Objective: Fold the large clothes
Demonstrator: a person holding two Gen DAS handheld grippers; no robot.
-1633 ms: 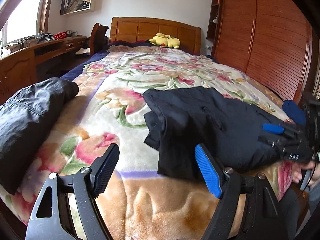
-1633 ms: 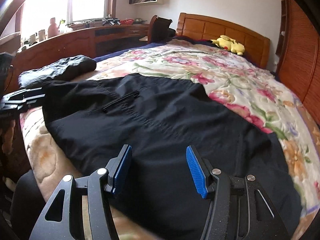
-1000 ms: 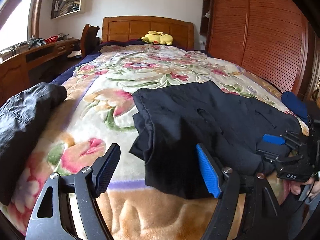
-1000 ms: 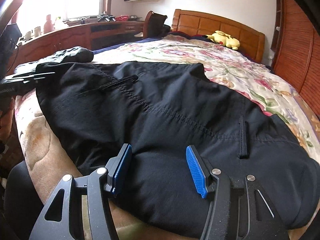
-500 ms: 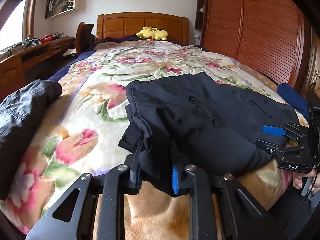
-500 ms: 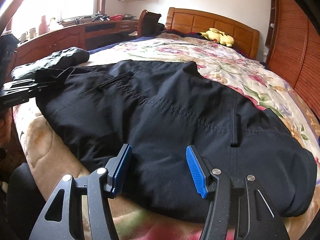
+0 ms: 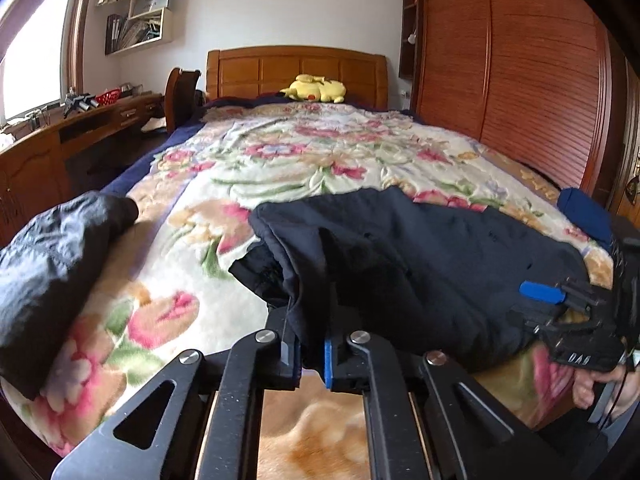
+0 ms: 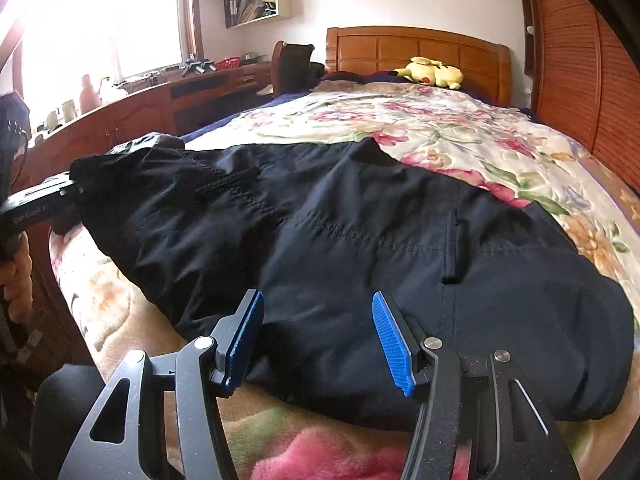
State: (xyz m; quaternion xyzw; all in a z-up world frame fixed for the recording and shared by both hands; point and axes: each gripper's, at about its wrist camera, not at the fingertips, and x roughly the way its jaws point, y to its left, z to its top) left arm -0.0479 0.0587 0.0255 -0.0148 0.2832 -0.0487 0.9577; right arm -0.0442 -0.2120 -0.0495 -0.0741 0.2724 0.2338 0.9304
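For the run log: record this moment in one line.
left claw: shut on black fabric trousers | right claw: open over trousers | floral blanket: beneath

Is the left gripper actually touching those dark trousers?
Touching. In the left wrist view the left gripper has its jaws closed on the edge of the trousers, with fabric pinched between the pads.

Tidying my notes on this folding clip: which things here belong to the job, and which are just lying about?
Job: black trousers, left gripper shut on their end, right gripper open at them.

Lying about: black jacket, yellow plush toy, blue cloth, flowered blanket.
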